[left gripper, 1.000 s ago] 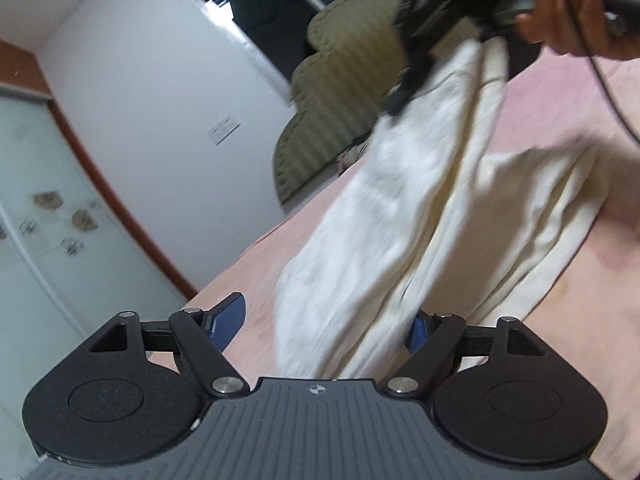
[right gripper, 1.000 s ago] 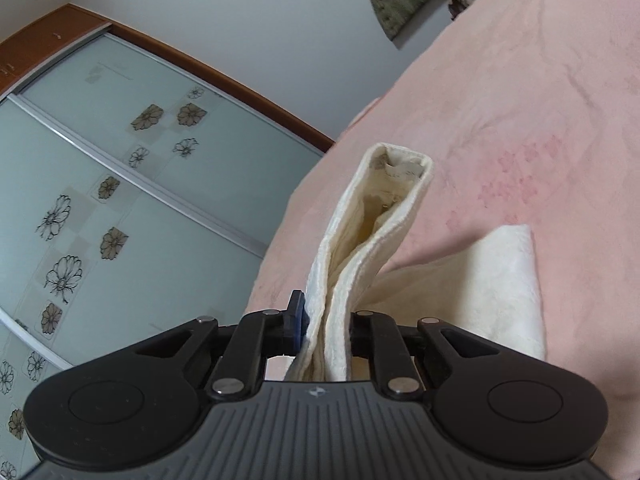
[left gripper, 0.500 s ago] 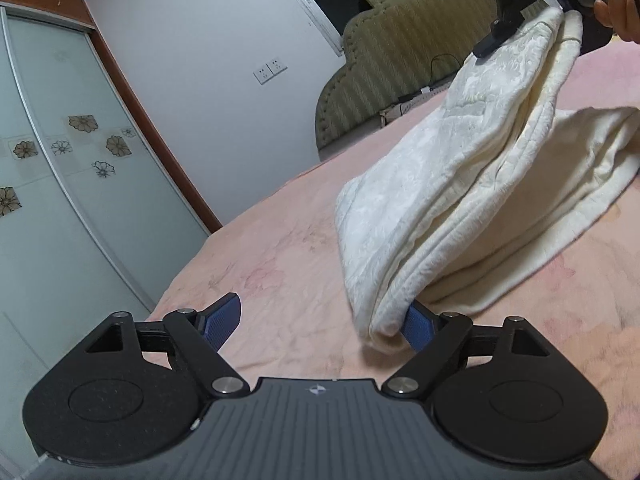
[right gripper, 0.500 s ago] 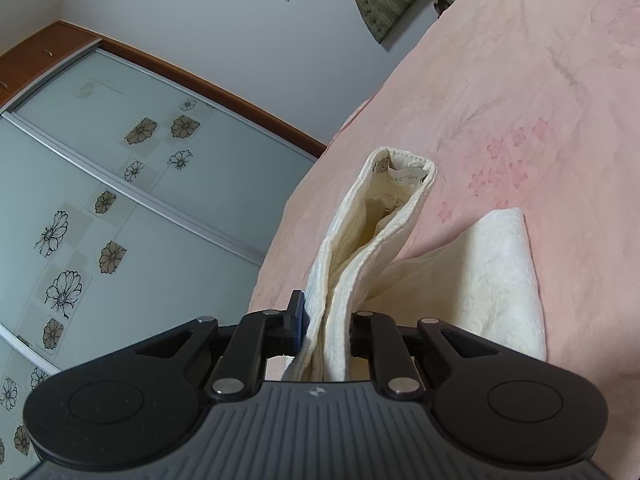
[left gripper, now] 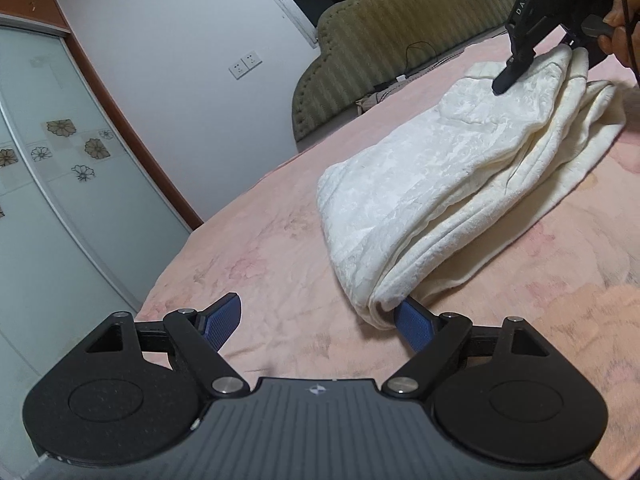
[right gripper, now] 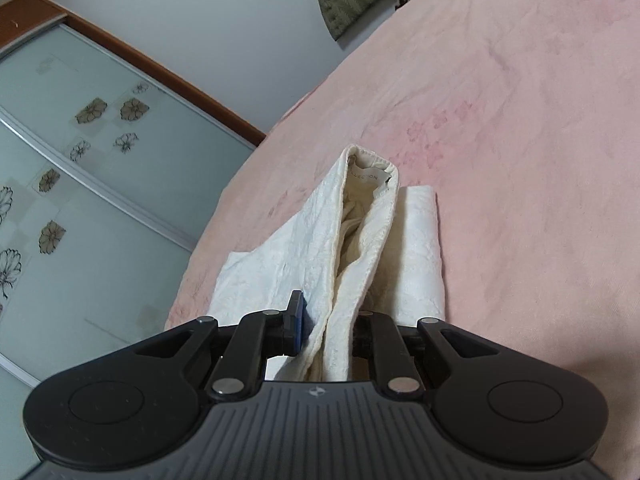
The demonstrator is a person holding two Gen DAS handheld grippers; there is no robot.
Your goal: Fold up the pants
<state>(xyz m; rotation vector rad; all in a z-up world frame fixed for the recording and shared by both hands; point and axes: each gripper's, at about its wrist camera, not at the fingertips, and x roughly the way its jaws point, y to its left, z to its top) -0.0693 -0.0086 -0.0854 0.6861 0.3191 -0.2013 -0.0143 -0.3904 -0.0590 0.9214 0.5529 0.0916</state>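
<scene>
Cream pants lie folded lengthwise on the pink bed cover. Their near folded end rests against the right blue pad of my left gripper, which is open with only bed cover between its fingers. At the far end, my right gripper is shut on the waistband and holds it slightly raised. In the right wrist view the right gripper pinches the bunched cream pants, whose label end points away and whose lower layers spread on the bed cover.
An olive padded headboard stands at the far end of the bed. Frosted sliding doors with flower decals run past the bed's left edge. Wall sockets are on the white wall. A person's hand holds the right gripper.
The pants hung steeply from the right gripper and now lie low on the bed as it sank. The left gripper slid along the bed, staying open; the fold now rests by its right pad.
</scene>
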